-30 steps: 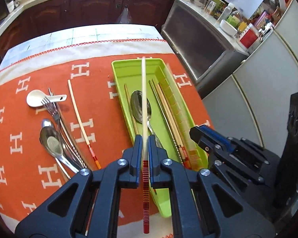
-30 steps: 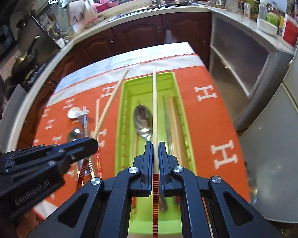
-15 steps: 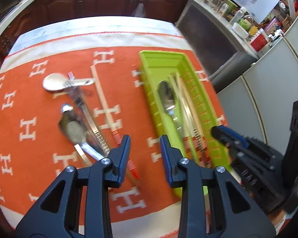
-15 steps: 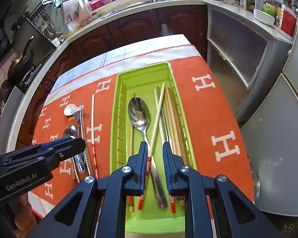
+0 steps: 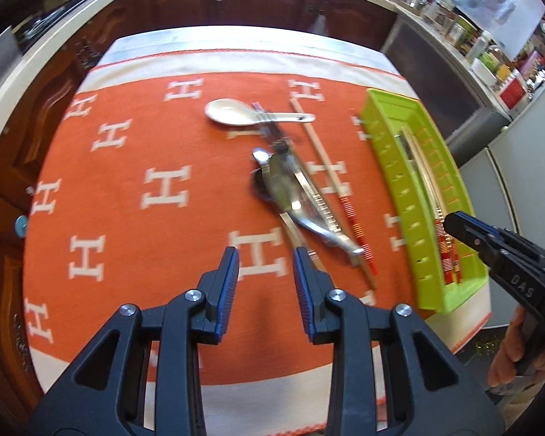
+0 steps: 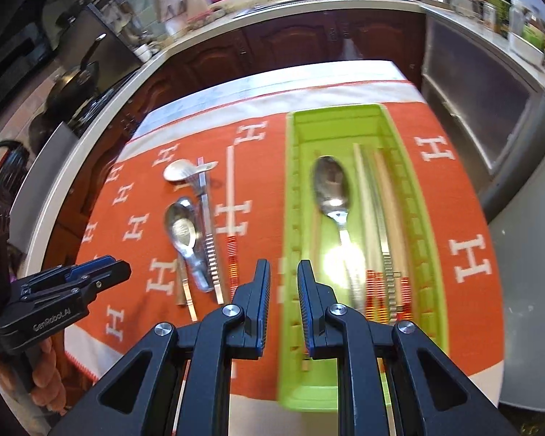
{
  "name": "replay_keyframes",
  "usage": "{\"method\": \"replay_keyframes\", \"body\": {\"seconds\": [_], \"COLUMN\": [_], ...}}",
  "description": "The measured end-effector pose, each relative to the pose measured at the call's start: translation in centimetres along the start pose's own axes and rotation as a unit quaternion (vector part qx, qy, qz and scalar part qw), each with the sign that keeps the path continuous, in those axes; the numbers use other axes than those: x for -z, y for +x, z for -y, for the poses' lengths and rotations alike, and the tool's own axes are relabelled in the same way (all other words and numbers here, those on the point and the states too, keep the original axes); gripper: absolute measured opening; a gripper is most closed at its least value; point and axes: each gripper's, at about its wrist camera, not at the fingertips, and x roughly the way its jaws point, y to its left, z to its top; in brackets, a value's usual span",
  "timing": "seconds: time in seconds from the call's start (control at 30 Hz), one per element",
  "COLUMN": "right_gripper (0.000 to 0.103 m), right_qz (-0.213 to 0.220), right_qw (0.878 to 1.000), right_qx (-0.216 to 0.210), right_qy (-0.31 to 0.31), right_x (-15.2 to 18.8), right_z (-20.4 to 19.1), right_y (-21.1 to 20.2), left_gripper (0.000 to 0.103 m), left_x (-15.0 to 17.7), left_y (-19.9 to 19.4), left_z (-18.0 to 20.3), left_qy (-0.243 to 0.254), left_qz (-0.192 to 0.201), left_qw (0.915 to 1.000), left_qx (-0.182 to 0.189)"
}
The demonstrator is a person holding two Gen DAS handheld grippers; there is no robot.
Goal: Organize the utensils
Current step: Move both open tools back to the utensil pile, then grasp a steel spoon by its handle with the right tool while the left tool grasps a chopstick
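My left gripper (image 5: 265, 258) is open and empty over the orange cloth (image 5: 134, 239). Just to its right lie the loose utensils: a white ceramic spoon (image 5: 229, 112), metal spoons (image 5: 283, 181) with a fork, and one red-banded chopstick (image 5: 327, 172). The green tray (image 5: 396, 189) stands further right. In the right wrist view my right gripper (image 6: 283, 269) has a narrow gap with nothing in it, above the near left wall of the tray (image 6: 338, 127). A metal spoon (image 6: 330, 189) and several chopsticks (image 6: 378, 218) lie in the tray.
The table's near edge runs below both grippers. Dark wooden cabinets and a counter curve round the far side, and a grey appliance (image 6: 483, 109) stands on the right. A hand (image 6: 47, 374) holds the left gripper (image 6: 91, 276) at the left of the right wrist view.
Both grippers let go of their chopsticks, which now lie in the tray. My left gripper opened and swung left to the loose utensils. My right gripper shifted left toward the tray's left wall.
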Motion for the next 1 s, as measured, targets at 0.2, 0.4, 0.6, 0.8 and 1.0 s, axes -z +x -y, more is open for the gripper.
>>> {"method": "replay_keyframes", "body": {"seconds": [0.2, 0.4, 0.6, 0.8, 1.0], "right_gripper": [0.019, 0.019, 0.019, 0.029, 0.029], "right_qz": [-0.019, -0.037, -0.044, -0.037, -0.043], "right_qw": [0.998, 0.995, 0.991, 0.989, 0.986], "right_qx": [-0.040, -0.074, -0.085, -0.062, -0.040], "right_qy": [-0.035, -0.054, -0.092, -0.133, -0.158], "right_x": [0.1, -0.4, -1.2, -2.0, -2.8], "right_z": [-3.6, -6.3, -9.3, -11.7, -13.7], "right_y": [1.5, 4.2, 7.5, 10.7, 13.7], "left_gripper": [0.027, 0.027, 0.027, 0.027, 0.027], "left_x": [1.5, 2.2, 2.3, 2.2, 2.1], "left_y": [0.0, 0.6, 1.4, 2.1, 2.9], "left_z": [-2.8, -4.1, -5.1, -6.2, -7.3], "left_qy": [-0.020, -0.031, -0.040, -0.048, -0.056], "left_qz": [-0.006, -0.011, -0.013, -0.017, -0.021], "left_qw": [0.9998, 0.9994, 0.9991, 0.9987, 0.9982], "left_qx": [-0.006, -0.007, -0.001, 0.001, 0.007]}}
